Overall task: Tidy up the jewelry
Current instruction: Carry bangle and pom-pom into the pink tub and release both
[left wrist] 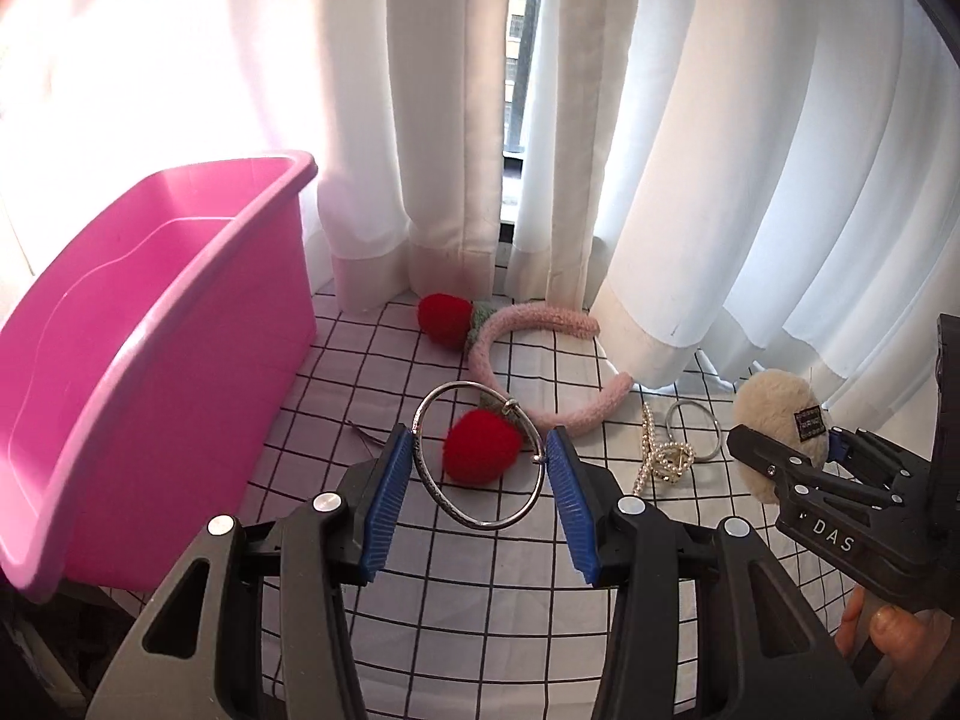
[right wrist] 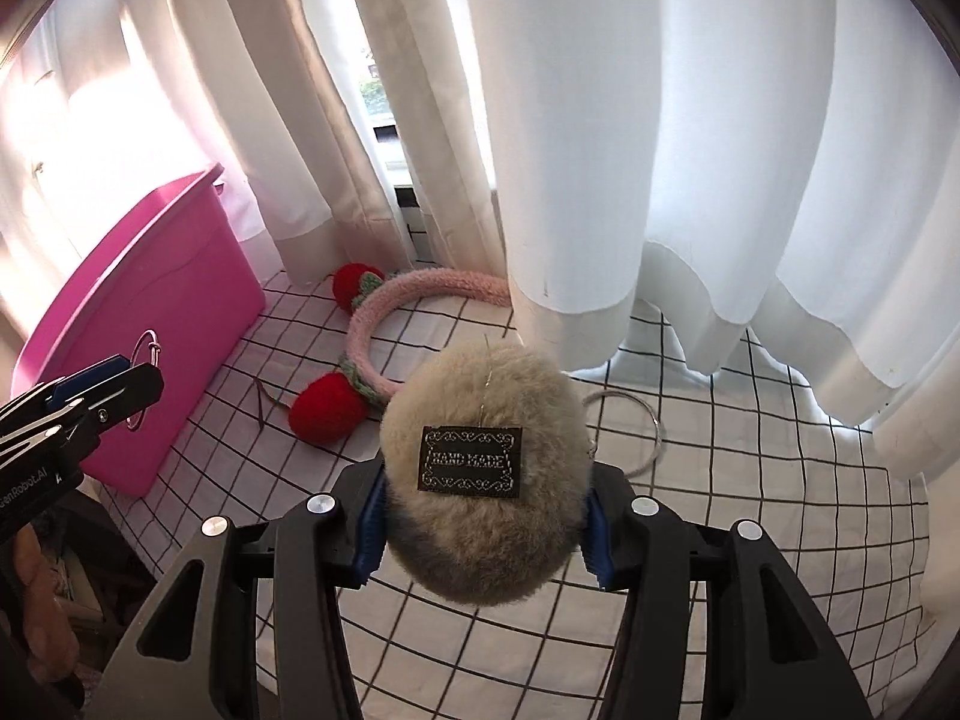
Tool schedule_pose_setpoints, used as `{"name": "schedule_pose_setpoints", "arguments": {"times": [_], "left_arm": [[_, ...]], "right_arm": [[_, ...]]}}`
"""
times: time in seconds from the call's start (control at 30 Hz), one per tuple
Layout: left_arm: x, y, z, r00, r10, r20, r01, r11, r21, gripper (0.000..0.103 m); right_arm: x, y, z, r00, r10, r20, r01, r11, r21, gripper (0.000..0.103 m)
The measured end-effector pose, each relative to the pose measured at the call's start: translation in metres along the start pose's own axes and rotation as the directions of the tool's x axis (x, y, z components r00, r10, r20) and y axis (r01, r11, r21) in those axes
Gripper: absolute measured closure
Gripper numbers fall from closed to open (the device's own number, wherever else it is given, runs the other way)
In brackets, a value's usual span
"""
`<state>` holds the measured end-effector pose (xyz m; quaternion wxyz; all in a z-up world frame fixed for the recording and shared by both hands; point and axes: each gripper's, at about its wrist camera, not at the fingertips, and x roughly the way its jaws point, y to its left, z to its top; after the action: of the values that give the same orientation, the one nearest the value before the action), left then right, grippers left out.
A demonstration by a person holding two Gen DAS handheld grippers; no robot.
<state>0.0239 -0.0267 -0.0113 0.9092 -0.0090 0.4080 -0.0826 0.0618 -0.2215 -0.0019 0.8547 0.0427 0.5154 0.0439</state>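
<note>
My left gripper is shut on a silver bangle, held above the checked cloth, to the right of the pink bin. My right gripper is shut on a beige fluffy pom-pom with a black "HAND MADE" tag. The pom-pom also shows in the left wrist view, and the left gripper with the bangle shows in the right wrist view in front of the bin. A pink knitted headband with red strawberries, a pearl piece and a second silver ring lie on the cloth.
White curtains hang along the back and drape onto the cloth. A thin hair pin lies near the front strawberry. The person's hand holds the right gripper handle.
</note>
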Motion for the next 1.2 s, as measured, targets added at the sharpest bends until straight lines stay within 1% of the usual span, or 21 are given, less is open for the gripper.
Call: {"name": "schedule_pose_setpoints", "arguments": {"times": [0.13, 0.27, 0.4, 0.53, 0.73, 0.87, 1.0, 1.13, 1.2], "left_arm": [[-0.022, 0.031, 0.021, 0.999, 0.028, 0.041, -0.027, 0.999, -0.031, 0.058], [-0.042, 0.070, 0.041, 0.995, 0.056, 0.081, -0.050, 0.996, -0.073, 0.058], [-0.057, 0.112, 0.054, 0.987, 0.120, 0.111, -0.108, 0.988, -0.115, 0.058], [-0.065, 0.157, 0.061, 0.976, 0.187, 0.113, -0.167, 0.972, -0.166, 0.058], [-0.060, 0.219, 0.061, 0.961, 0.269, 0.068, -0.246, 0.939, -0.242, 0.058], [-0.050, 0.251, 0.057, 0.958, 0.286, 0.020, -0.269, 0.921, -0.281, 0.058], [-0.037, 0.268, 0.044, 0.959, 0.281, -0.045, -0.281, 0.908, -0.311, 0.058], [-0.021, 0.281, 0.032, 0.953, 0.277, -0.120, -0.301, 0.893, -0.335, 0.057], [-0.017, 0.288, 0.027, 0.953, 0.272, -0.135, -0.303, 0.886, -0.351, 0.057]], "right_arm": [[-0.009, 0.041, 0.027, 0.997, 0.055, 0.045, -0.053, 0.998, -0.042, 0.054], [-0.015, 0.087, 0.054, 0.990, 0.111, 0.089, -0.101, 0.989, -0.108, 0.054], [-0.016, 0.137, 0.079, 0.979, 0.168, 0.116, -0.145, 0.972, -0.185, 0.054], [-0.010, 0.187, 0.101, 0.966, 0.227, 0.124, -0.191, 0.949, -0.250, 0.054], [0.010, 0.258, 0.122, 0.951, 0.294, 0.094, -0.250, 0.912, -0.325, 0.054], [0.028, 0.295, 0.130, 0.948, 0.316, 0.048, -0.279, 0.891, -0.359, 0.054], [0.054, 0.322, 0.130, 0.952, 0.304, -0.024, -0.290, 0.879, -0.378, 0.054], [0.078, 0.341, 0.127, 0.958, 0.274, -0.084, -0.285, 0.879, -0.383, 0.054], [0.087, 0.346, 0.124, 0.961, 0.258, -0.102, -0.278, 0.880, -0.386, 0.053]]}}
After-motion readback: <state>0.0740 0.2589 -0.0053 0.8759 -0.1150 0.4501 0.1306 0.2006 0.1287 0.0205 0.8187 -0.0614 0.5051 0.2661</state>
